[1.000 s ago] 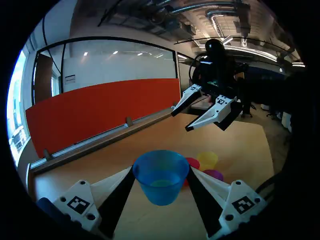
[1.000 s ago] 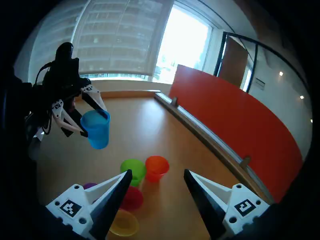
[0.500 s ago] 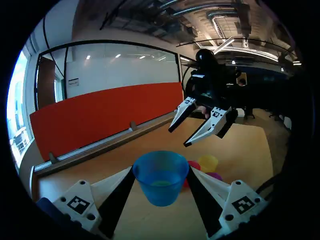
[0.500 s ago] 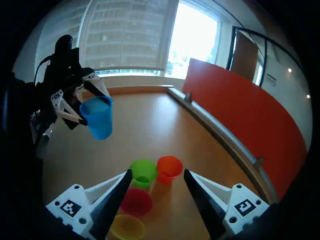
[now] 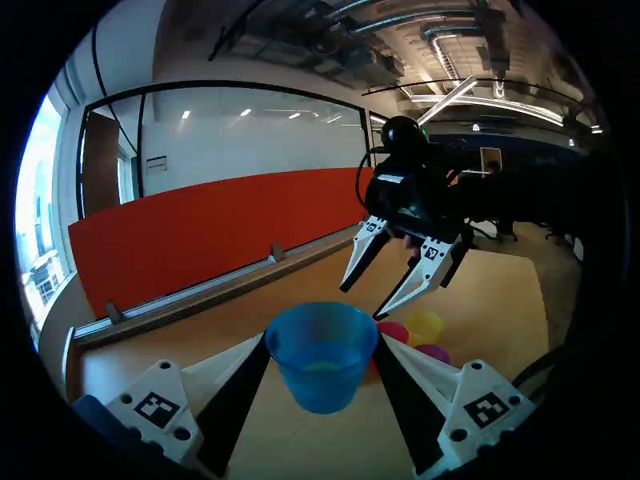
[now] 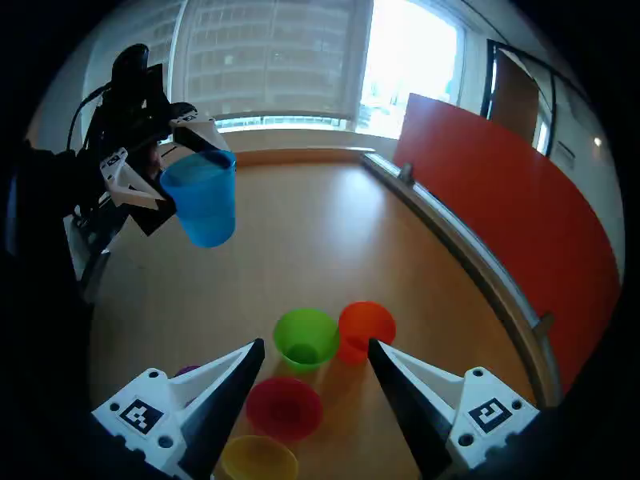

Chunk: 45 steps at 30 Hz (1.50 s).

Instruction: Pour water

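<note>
The left tongs (image 5: 320,338) were clamped, both fingers pressing, on a tapered, translucent blue cup (image 5: 322,360), which I held upright above the surface (image 6: 320,232); a shallow pale layer lay at its bottom. The right tongs (image 6: 314,344) stood apart, gripping nothing, over a cluster of smooth round plastic cups: the yellow cup (image 6: 258,462) and red cup (image 6: 283,406) nearest, then the green cup (image 6: 305,338) just beside the orange cup (image 6: 366,324). I could not tell whether these held liquid. Beyond, the light wooden surface ran to an orange partition (image 6: 520,184).
</note>
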Tool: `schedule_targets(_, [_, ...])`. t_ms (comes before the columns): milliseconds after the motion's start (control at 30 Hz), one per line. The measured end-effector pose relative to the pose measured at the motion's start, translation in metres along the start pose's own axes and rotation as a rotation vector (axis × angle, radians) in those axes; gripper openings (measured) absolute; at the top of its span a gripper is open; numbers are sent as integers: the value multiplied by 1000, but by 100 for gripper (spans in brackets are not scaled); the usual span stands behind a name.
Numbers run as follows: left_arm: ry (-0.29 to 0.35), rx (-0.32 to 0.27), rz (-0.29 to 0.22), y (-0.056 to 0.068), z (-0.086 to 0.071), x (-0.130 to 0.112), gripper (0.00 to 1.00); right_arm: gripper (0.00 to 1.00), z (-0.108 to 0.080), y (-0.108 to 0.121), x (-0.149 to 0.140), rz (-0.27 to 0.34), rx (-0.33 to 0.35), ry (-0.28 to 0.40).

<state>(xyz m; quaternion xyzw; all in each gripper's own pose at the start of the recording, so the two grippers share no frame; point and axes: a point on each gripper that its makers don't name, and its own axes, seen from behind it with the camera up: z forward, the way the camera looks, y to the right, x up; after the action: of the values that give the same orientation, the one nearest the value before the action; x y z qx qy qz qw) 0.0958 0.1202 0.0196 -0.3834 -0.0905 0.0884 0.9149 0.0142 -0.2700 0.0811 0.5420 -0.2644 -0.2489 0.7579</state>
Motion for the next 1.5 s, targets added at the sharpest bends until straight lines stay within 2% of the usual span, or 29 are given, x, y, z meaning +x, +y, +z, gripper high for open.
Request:
schedule_targets(367, [13, 15, -11, -4, -6, 1, 88, 100, 18, -5, -10, 1, 47, -71])
schedule_targets(700, [12, 20, -24, -10, -8, -5, 87, 100, 32, -9, -24, -31, 74, -132])
schedule_targets(1500, [14, 10, -48, -14, -4, -15, 87, 100, 49, -10, -49, -34, 112, -240])
